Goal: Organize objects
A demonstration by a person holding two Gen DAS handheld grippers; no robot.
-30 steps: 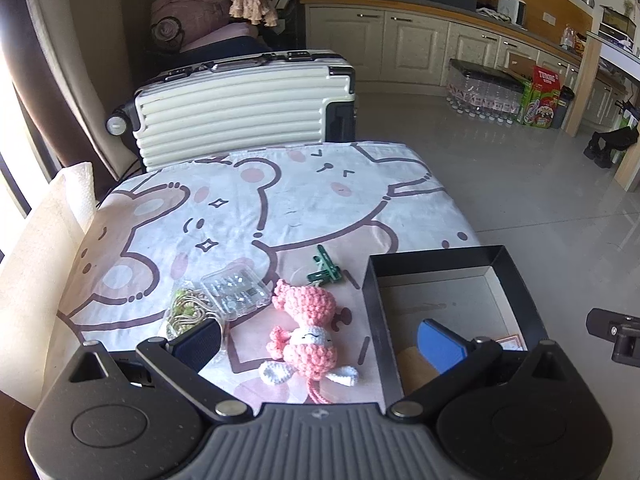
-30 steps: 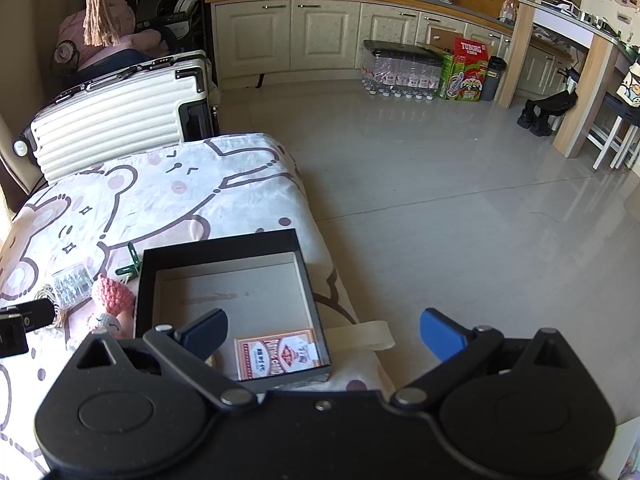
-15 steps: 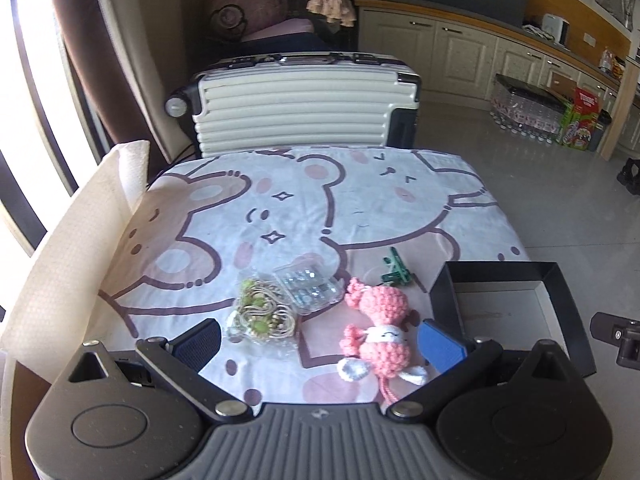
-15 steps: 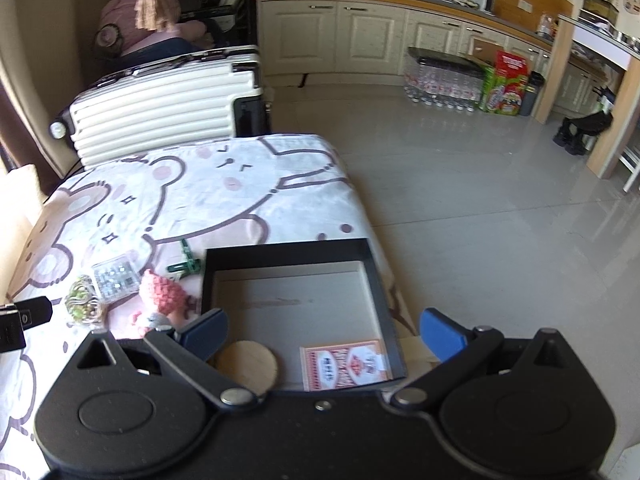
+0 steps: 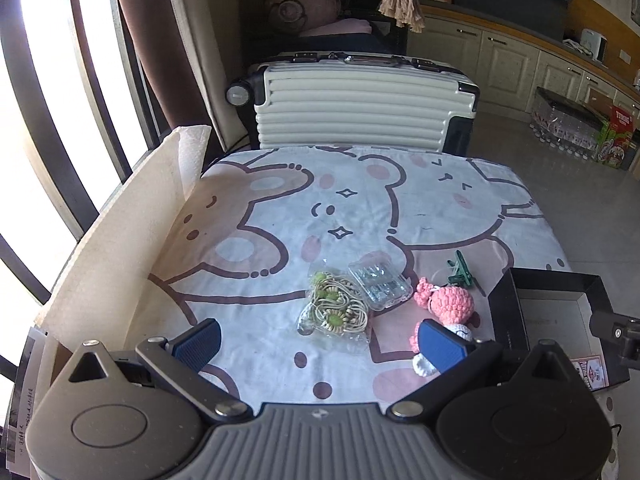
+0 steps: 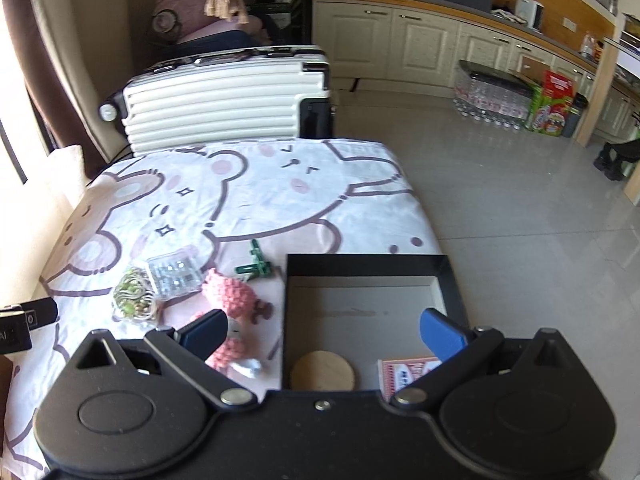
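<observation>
we judge the sorting partly done. the black box (image 6: 366, 266) sits at the right edge of the tabletop (image 5: 360, 200), which is covered with a bear-print cloth, and two things already lie inside it: a round wooden coaster (image 6: 322, 371) near its front left corner and a red card deck (image 6: 404, 374) near its front right. the rest of the box floor is bare.

four things are still out on the cloth, all left of the box. the pink crochet doll (image 5: 448, 304) lies closest, just beside the box's left wall. the green clip (image 5: 460, 270) rests a little further back, near the doll's head. the clear plastic case (image 5: 380, 282) lies left of the doll, and the bag of flower hair ties (image 5: 336, 310) touches that case on its near-left side.

our left gripper (image 5: 320, 340) hangs over the near part of the cloth, jaws wide apart and holding nothing, with the hair ties and the case roughly ahead between the fingers and the doll just behind its right pad. our right gripper (image 6: 322, 332) hovers over the box's left front corner, jaws likewise spread and empty.

so we reckon two items are stowed and four are left, the doll being the easiest next pick for either gripper.
</observation>
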